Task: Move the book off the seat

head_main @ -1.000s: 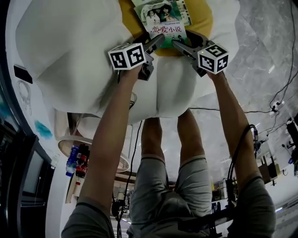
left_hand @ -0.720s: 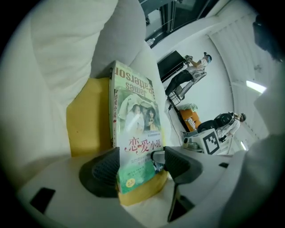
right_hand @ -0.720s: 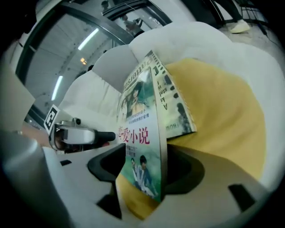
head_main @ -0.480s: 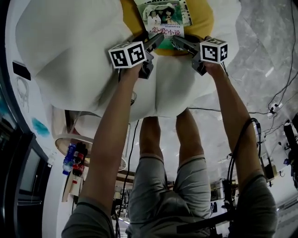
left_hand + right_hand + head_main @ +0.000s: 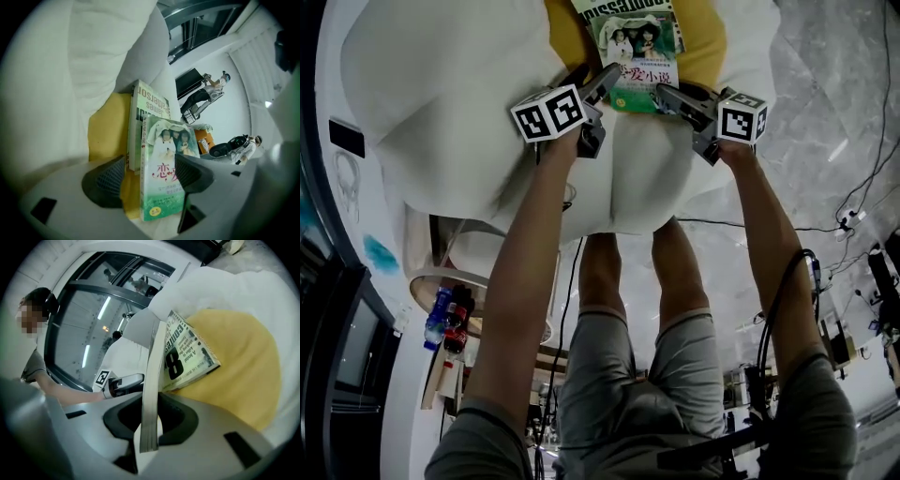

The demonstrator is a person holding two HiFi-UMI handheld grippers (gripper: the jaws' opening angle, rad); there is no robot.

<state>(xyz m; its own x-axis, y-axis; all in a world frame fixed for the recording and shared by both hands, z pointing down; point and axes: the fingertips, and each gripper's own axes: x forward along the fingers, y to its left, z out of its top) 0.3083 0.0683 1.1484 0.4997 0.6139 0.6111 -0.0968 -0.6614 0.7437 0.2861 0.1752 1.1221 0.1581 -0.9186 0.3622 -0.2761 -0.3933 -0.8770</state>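
Green book stands on edge over the yellow seat, clamped in the right gripper, whose jaws have just been closing. Left gripper jaws, just opening wider, flank it without pressing.

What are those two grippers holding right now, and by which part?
The right gripper, whose jaws have just been closing, pinches the thin green-covered paperback book by its near edge. The left gripper is open, holding nothing.
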